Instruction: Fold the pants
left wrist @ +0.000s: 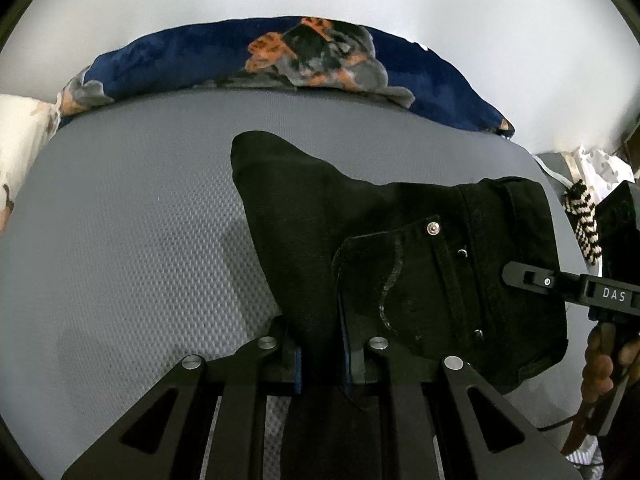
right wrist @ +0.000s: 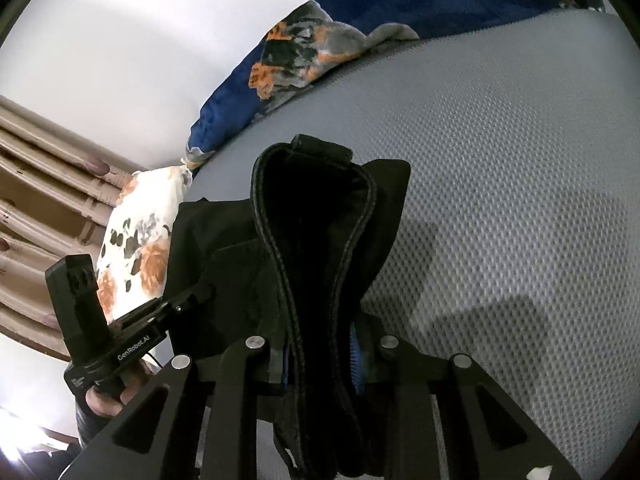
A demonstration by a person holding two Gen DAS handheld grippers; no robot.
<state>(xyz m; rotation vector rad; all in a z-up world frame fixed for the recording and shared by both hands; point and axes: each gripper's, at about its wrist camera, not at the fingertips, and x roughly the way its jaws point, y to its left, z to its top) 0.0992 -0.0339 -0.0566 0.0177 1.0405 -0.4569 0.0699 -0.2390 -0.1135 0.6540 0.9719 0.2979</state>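
Note:
Black pants (left wrist: 400, 256) hang lifted above a grey textured mattress (left wrist: 140, 240). My left gripper (left wrist: 320, 356) is shut on a fold of the pants near the pocket with its rivets. My right gripper (right wrist: 320, 356) is shut on the waistband (right wrist: 316, 248) of the pants, which loops upward in front of it. In the left wrist view the right gripper (left wrist: 532, 276) reaches onto the pants from the right. In the right wrist view the left gripper (right wrist: 192, 300) holds the cloth at the left.
A dark blue blanket (left wrist: 280, 56) with orange and grey print lies along the far edge of the mattress (right wrist: 520, 160). A white floral pillow (right wrist: 140, 240) sits at the side. A black-and-white striped cloth (left wrist: 584, 220) lies at the right. White wall behind.

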